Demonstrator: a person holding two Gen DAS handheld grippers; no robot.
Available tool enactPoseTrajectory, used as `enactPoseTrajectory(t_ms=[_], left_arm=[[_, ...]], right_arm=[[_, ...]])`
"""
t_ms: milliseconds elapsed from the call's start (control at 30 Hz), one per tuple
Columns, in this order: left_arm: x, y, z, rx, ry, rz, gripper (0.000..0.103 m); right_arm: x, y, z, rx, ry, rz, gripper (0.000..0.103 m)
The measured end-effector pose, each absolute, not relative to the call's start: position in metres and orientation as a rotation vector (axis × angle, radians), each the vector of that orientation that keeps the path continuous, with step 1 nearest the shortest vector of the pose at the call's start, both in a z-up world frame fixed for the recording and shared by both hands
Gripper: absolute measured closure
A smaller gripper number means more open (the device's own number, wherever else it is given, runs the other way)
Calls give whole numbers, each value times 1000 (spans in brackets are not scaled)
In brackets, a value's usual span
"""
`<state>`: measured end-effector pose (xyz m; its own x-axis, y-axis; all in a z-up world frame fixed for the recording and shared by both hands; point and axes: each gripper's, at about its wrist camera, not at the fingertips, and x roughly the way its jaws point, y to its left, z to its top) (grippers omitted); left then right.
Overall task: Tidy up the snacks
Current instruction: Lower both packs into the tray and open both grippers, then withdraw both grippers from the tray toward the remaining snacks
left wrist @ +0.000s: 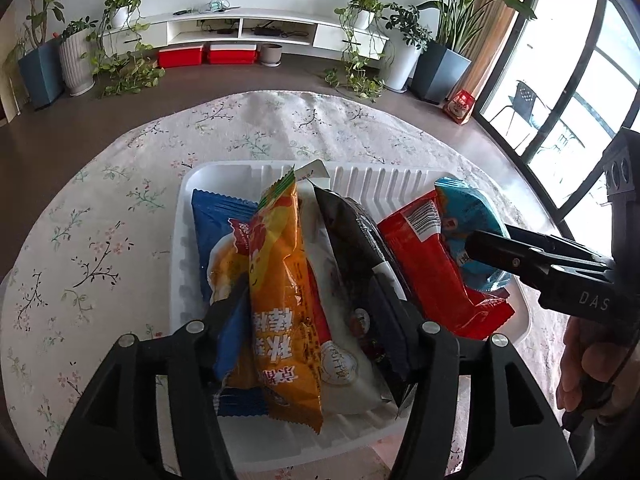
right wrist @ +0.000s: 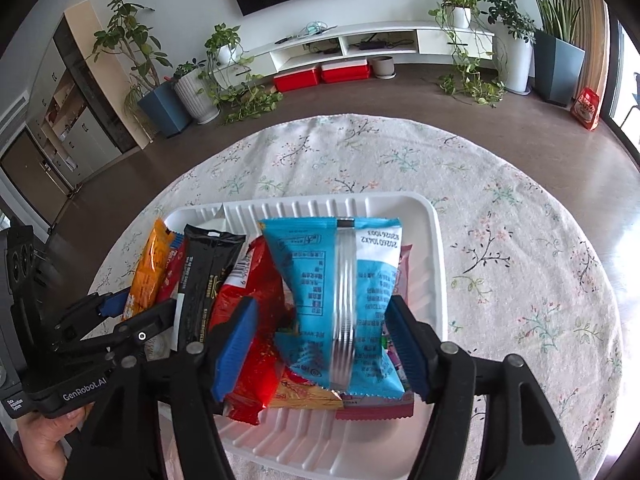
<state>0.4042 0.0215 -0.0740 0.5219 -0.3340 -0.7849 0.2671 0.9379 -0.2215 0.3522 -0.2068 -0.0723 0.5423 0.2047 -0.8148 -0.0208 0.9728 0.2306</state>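
Note:
A white ribbed tray (left wrist: 184, 240) (right wrist: 434, 264) on the floral tablecloth holds several snack packets standing side by side. In the left wrist view I see a blue packet (left wrist: 212, 220), an orange packet (left wrist: 280, 280), a white packet (left wrist: 344, 340), a black packet (left wrist: 356, 232), a red packet (left wrist: 432, 272) and a light blue packet (left wrist: 468, 208). My left gripper (left wrist: 312, 320) is open, its fingers around the orange and white packets. My right gripper (right wrist: 322, 344) is open around the light blue packet (right wrist: 360, 280), pads beside it. A pink packet (right wrist: 380, 410) lies beneath.
The round table with floral cloth (right wrist: 520, 240) surrounds the tray. The right gripper (left wrist: 560, 264) shows at the right of the left wrist view. Beyond are a TV console (left wrist: 260, 28), red boxes (left wrist: 208, 54) and potted plants (left wrist: 440, 52).

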Motion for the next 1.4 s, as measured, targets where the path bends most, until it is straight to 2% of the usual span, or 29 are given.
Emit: enactPoseTrajectory(t_ms=[167, 233, 433, 767, 1100, 1300, 1367, 1400], left_arm=[[397, 21, -70, -80, 941, -360, 38], [391, 21, -66, -80, 931, -364, 26], [366, 27, -47, -67, 880, -343, 0], [289, 23, -47, 30, 861, -279, 0], [233, 10, -76, -45, 962, -285, 0], [220, -12, -82, 36, 971, -289, 0], [219, -19, -87, 63, 987, -283, 2], [222, -20, -88, 72, 992, -282, 10]], right_arm=[[348, -208, -65, 199, 961, 137, 25], [346, -208, -62, 195, 952, 142, 23], [330, -219, -48, 263, 907, 154, 10], [263, -233, -29, 408, 834, 208, 6], [169, -217, -57, 392, 853, 172, 6], [128, -221, -71, 412, 869, 127, 6], [122, -222, -71, 401, 866, 117, 6], [120, -221, -70, 396, 865, 115, 6]])
